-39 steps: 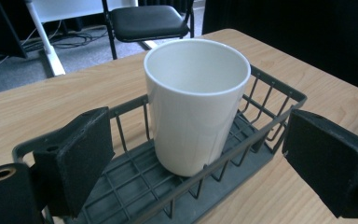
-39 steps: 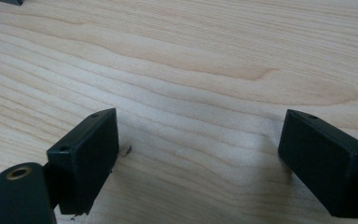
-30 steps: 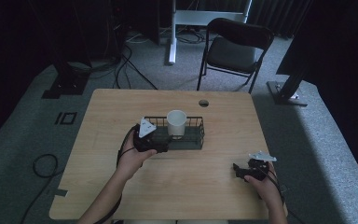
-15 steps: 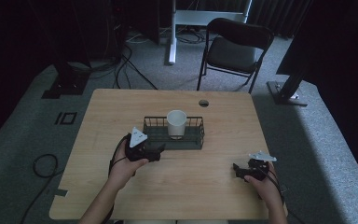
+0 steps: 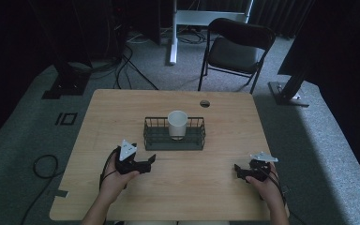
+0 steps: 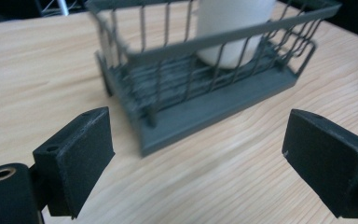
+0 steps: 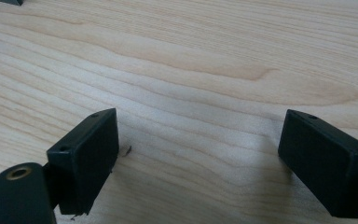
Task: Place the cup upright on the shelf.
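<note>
- The white paper cup [image 5: 177,124] is standing upright inside the dark grey wire basket [image 5: 152,136], toward the basket's middle, on the pale wooden surface [image 5: 215,187].
- The left tool [image 5: 146,162] is lying low over the surface in the person's left hand [image 5: 117,176], near the basket's front left corner but apart from it; its two black jaws are standing well apart with nothing between them.
- In the left gripper view, the basket [image 6: 205,107] and the cup [image 6: 233,28] are sitting just ahead of the open jaws, untouched.
- The right tool [image 5: 240,171] is resting on the surface well to the right of the basket, in the person's right hand [image 5: 267,185], its jaws also gaping apart over bare wood.
</note>
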